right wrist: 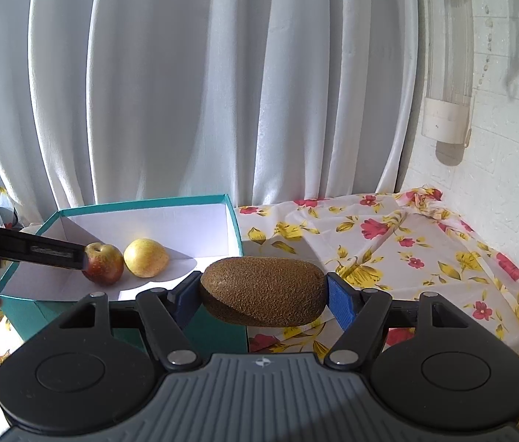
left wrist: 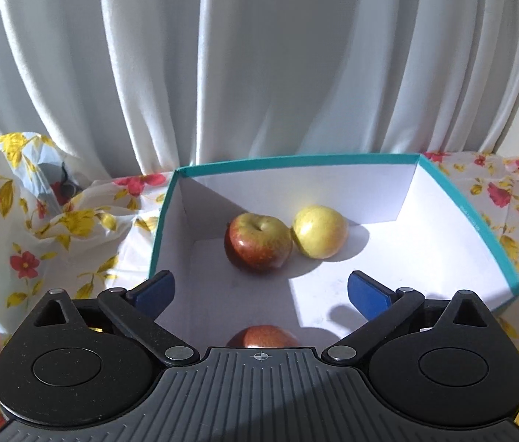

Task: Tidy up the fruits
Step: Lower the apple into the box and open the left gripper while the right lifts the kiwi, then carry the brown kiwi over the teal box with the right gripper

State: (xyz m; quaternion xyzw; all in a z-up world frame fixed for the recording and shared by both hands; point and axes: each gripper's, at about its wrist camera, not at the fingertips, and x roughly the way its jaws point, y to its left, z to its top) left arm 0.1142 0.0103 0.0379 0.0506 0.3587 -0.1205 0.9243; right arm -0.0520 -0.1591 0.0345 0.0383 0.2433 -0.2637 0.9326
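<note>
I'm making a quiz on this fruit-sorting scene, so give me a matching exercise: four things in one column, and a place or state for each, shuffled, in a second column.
Things:
1. kiwi
2. yellow apple
3. left gripper
4. red apple near the camera

Places or states:
A. open above the teal box, nothing between its fingers
B. in the box, half hidden by the gripper's body
C. clamped between the right gripper's blue pads
D. in the box, beside the red-and-yellow apple

Pairs: 1-C, 2-D, 3-A, 4-B
</note>
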